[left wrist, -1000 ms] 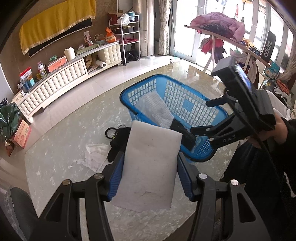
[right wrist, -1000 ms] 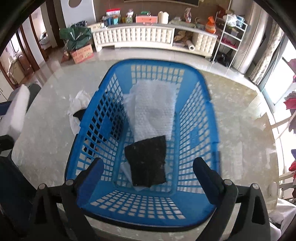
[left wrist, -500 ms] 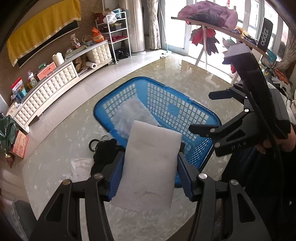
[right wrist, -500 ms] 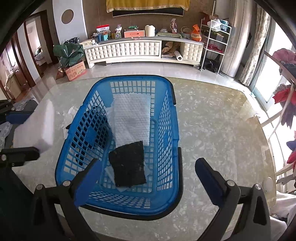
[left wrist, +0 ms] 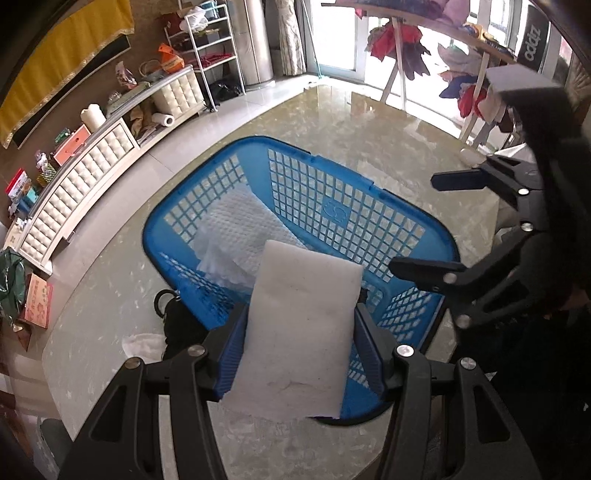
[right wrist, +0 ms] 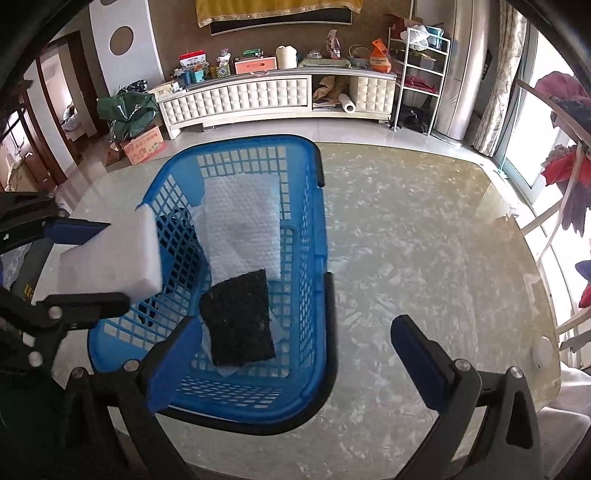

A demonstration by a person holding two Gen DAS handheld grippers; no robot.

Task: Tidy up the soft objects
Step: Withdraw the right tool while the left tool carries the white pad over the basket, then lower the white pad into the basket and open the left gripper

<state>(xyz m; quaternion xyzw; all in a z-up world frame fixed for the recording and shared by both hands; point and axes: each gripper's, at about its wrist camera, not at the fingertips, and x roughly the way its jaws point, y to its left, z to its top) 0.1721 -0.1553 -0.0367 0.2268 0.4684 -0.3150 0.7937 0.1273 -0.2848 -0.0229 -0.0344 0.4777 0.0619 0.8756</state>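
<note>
My left gripper [left wrist: 300, 314] is shut on a white foam slab [left wrist: 303, 332], held at the near left edge of a blue mesh basket [left wrist: 332, 214]. The right wrist view shows that slab [right wrist: 114, 258] and the left gripper [right wrist: 96, 266] at the basket's [right wrist: 317, 258] left wall. A black pad [right wrist: 240, 317] lies in the basket on a white bubble sheet [right wrist: 243, 221]. My right gripper [right wrist: 295, 332] stands wide open and empty above the basket's near right rim. It is also seen at the right as the right gripper [left wrist: 432, 221].
The basket stands on a marble table [right wrist: 424, 258]. A black strap-like item [left wrist: 181, 321] and a crumpled white cloth [left wrist: 144, 343] lie on the table left of the basket. A white cabinet [right wrist: 258, 96] lines the far wall, and a clothes rack [left wrist: 424, 22] stands behind.
My left gripper has carried the foam slab closer to the basket and over its edge. My right gripper has slid right, off the basket's middle, and its jaws have widened a little.
</note>
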